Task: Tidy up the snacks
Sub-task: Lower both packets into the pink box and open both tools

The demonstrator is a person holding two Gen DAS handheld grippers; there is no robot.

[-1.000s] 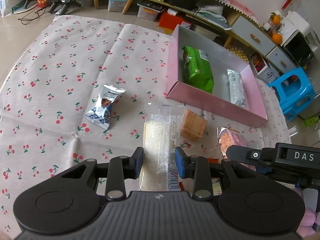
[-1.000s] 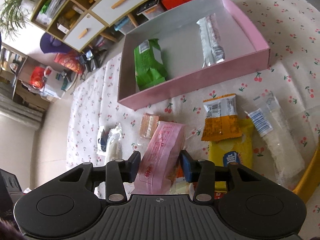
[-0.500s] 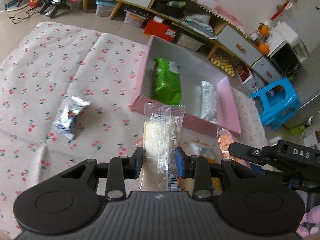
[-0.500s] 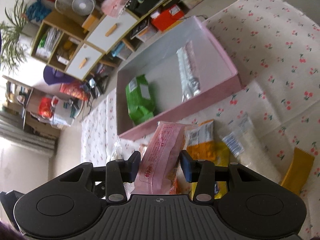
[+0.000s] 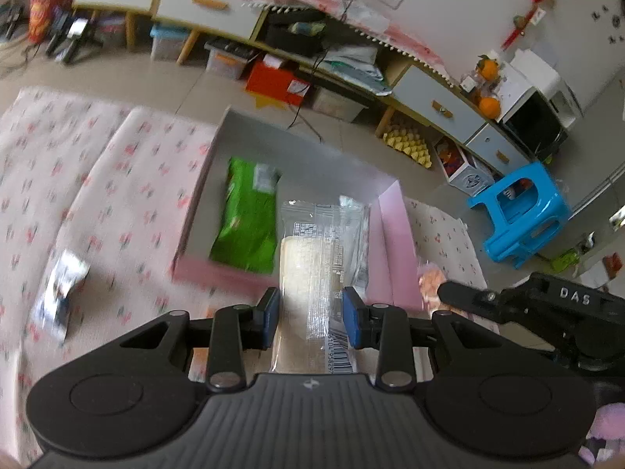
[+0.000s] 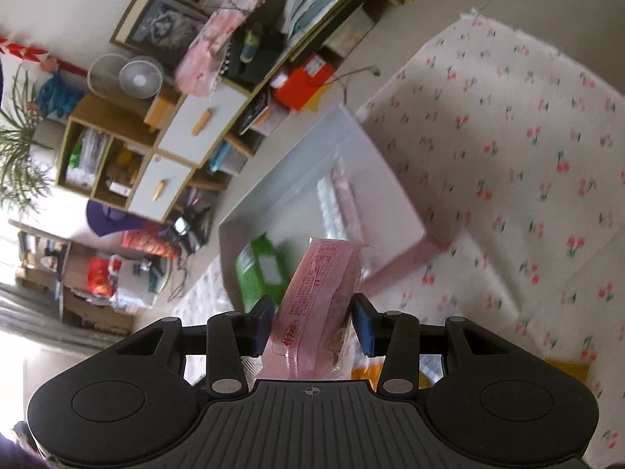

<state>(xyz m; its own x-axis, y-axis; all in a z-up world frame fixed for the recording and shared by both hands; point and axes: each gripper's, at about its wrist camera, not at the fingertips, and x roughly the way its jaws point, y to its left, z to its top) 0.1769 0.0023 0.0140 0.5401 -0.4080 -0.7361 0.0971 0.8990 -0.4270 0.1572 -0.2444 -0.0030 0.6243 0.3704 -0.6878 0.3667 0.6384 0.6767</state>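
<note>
My left gripper (image 5: 311, 322) is shut on a clear packet of pale biscuits (image 5: 312, 273) and holds it up in front of the pink box (image 5: 390, 234). A green packet (image 5: 246, 215) lies in the box, and a silver packet (image 5: 357, 230) shows behind the held one. My right gripper (image 6: 311, 324) is shut on a pink packet (image 6: 316, 305) and holds it raised before the same pink box (image 6: 425, 250), where the green packet (image 6: 259, 273) and a pale packet (image 6: 336, 211) lie. The right gripper's black body (image 5: 547, 308) shows in the left wrist view.
A blue-and-silver packet (image 5: 60, 297) lies on the cherry-print cloth (image 5: 117, 195) at left. A pink snack (image 5: 429, 285) lies right of the box. Orange and yellow packets (image 6: 367, 371) lie under my right gripper. A blue stool (image 5: 523, 211) and cabinets (image 5: 441, 105) stand beyond.
Both grippers have lifted their packets off the cloth and moved them up toward the pink box. The views now tilt up and are blurred with motion.
</note>
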